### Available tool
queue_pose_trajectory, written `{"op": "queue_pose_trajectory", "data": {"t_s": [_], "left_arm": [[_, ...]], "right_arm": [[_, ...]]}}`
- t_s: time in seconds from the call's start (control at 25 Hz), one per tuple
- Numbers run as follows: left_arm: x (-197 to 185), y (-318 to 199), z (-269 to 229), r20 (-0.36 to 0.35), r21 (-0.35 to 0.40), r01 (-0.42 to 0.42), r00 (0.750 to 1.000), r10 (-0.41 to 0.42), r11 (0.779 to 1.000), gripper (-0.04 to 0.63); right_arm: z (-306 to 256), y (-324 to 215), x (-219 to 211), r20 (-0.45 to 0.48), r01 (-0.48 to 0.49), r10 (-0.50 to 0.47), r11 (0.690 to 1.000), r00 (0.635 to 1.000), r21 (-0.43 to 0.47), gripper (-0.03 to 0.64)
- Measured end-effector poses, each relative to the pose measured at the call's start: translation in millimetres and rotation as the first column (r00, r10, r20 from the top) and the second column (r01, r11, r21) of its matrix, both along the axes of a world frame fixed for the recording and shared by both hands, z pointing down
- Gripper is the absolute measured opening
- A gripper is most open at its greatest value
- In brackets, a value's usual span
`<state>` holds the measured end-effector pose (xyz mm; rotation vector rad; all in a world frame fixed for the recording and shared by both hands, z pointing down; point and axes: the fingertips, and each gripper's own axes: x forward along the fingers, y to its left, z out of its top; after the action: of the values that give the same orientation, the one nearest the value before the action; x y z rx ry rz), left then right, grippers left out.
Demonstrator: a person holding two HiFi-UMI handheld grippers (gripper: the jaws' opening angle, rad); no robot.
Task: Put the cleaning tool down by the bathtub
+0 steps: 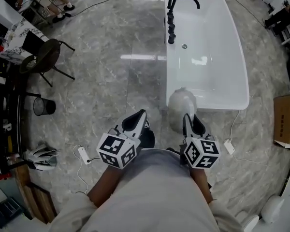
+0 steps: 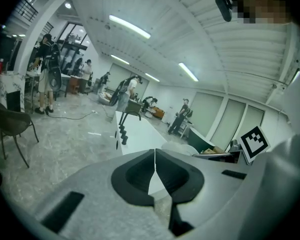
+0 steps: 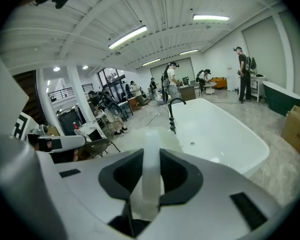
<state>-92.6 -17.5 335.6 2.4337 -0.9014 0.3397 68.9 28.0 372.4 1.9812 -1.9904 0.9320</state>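
The white bathtub [image 1: 240, 76] with a black faucet [image 1: 172, 18] fills the upper right of the head view. My right gripper [image 1: 191, 123] is shut on the cleaning tool [image 1: 181, 104], whose pale rounded head hangs over the floor just in front of the tub's near end. In the right gripper view the tool's translucent white handle [image 3: 151, 164] stands upright between the jaws, with the bathtub [image 3: 225, 139] beyond. My left gripper [image 1: 137, 121] is beside it to the left, shut with nothing in it. Its jaws meet in the left gripper view [image 2: 154, 170].
A dark chair [image 1: 46, 57] and a wire basket [image 1: 43, 106] stand at the left. A cardboard box [image 1: 286, 120] sits at the right edge. White plugs with cables [image 1: 229, 146] [image 1: 83, 153] lie on the marble floor. People stand far across the room [image 2: 45, 74].
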Motion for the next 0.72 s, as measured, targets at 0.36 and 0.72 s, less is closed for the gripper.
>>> {"op": "queue_pose_trajectory", "data": {"t_s": [0.36, 0.72], "left_arm": [[-18, -56, 5, -0.029, 0.008, -0.026, 0.999, 0.027, 1.000, 0.009], [-26, -72, 18, -0.042, -0.048, -0.024, 0.999, 0.022, 0.999, 0.009]], "right_arm": [[2, -47, -13, -0.023, -0.039, 0.039, 0.999, 0.999, 0.000, 0.084], [8, -69, -19, -0.032, -0.036, 0.036, 0.999, 0.999, -0.010, 0.084]]}}
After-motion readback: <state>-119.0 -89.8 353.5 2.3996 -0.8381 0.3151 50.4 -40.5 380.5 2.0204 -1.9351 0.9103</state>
